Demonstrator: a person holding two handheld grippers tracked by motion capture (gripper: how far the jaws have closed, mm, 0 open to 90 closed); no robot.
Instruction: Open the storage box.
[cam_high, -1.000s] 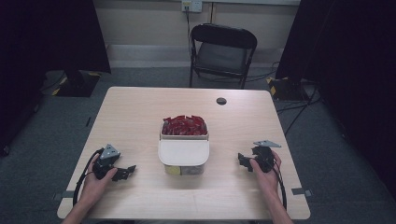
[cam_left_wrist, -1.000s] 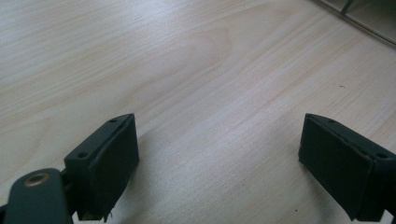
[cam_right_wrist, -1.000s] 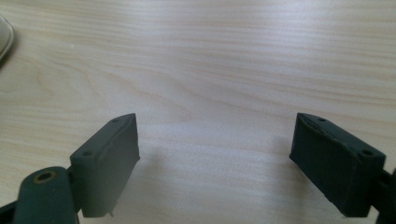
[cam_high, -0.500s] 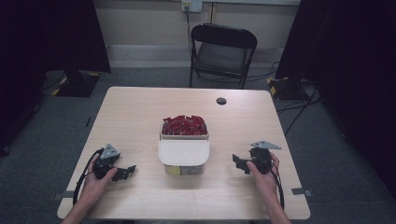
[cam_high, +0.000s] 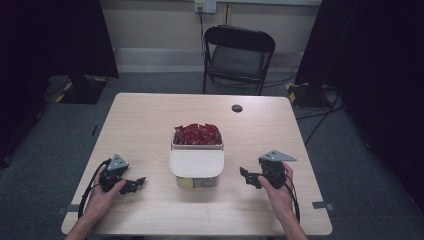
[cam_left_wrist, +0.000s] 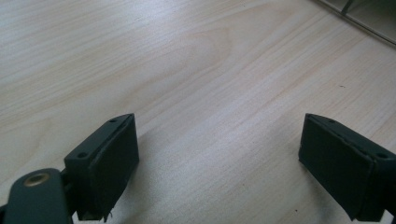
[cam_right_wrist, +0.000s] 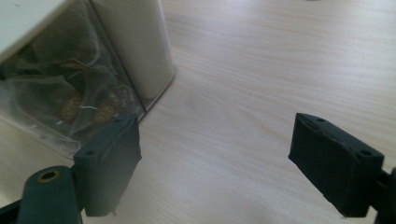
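Left claw jaws apart, right claw jaws apart near container, red contents, possibly packets

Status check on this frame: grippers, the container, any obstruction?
Left gripper open, empty, low over table. Right gripper open, empty, beside clear container. Red packets fill its rear section. Nothing in the way.

A white-lidded clear container (red packets behind) sits mid-table.
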